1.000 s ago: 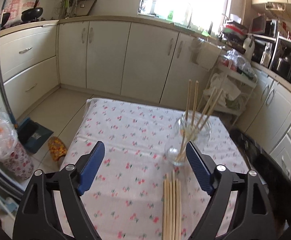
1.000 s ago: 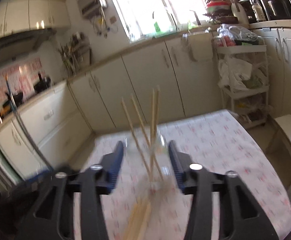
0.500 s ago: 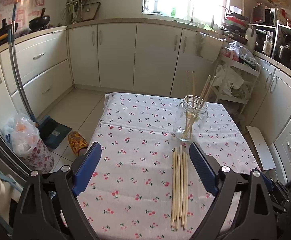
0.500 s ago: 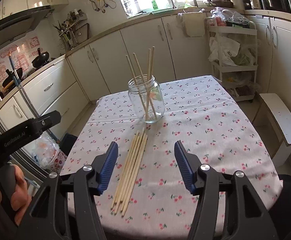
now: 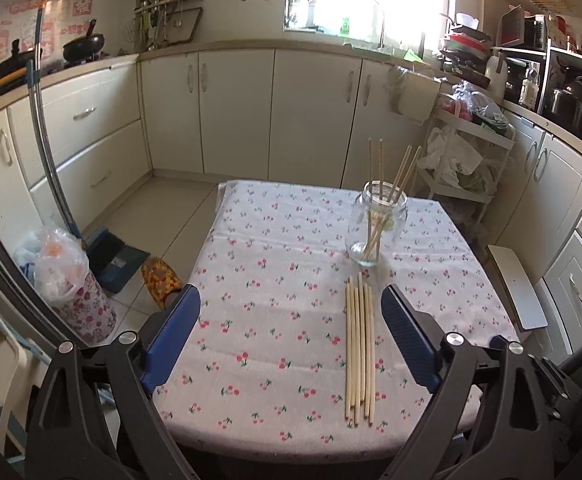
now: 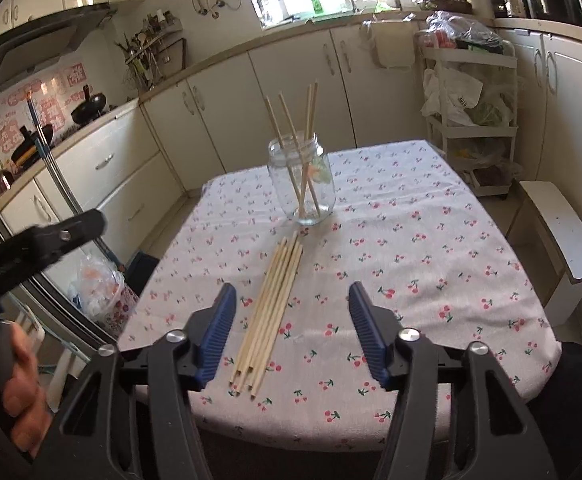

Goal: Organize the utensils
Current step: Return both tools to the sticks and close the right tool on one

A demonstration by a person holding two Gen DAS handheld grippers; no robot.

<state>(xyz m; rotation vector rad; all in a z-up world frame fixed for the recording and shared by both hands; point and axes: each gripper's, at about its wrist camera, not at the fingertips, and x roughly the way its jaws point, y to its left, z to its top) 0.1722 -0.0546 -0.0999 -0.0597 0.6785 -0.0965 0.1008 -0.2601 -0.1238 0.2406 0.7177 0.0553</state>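
1. Right now both grippers hover off the near edge of the table (image 5: 251,432), and neither holds anything. Left gripper (image 5: 291,338): jaws near full width and just been opening a touch more, nothing between the pads. Right gripper (image 6: 292,334): jaws about half open and just been closing, also empty.
2. Task items: the loose chopsticks (image 5: 358,344) lie flat in a tight bundle on the cherry-print tablecloth (image 6: 431,248), tips just short of the glass jar (image 6: 302,178). The jar stands upright, mid-table toward the far side.
3. Risk, multi-pick: the sticks touch side by side. A wide pinch would likely grab several or roll neighbours apart, possibly off the near edge, since the bundle's near ends sit close to it.
4. Risk, slip: the sticks are thin, round and smooth. A pinch near one end would probably let the stick pivot in the pads and miss the jar mouth.
5. Risk, jar tip: the jar is light-looking clear glass on cloth, and the sticks inside lean on the rim. A knock from a stick or a finger during insertion could tip it or slide it on the cloth.
6. Risk, cloth drag: pads scraping low could bunch the cloth and shift the bundle and the jar.
7. Counts: one jar, four chopsticks in it. Loose bundle reads as six, maybe seven; they overlap, so it's hard to tell. Two grippers, one of the person's hands (image 6: 19,384) seen on the left handle.
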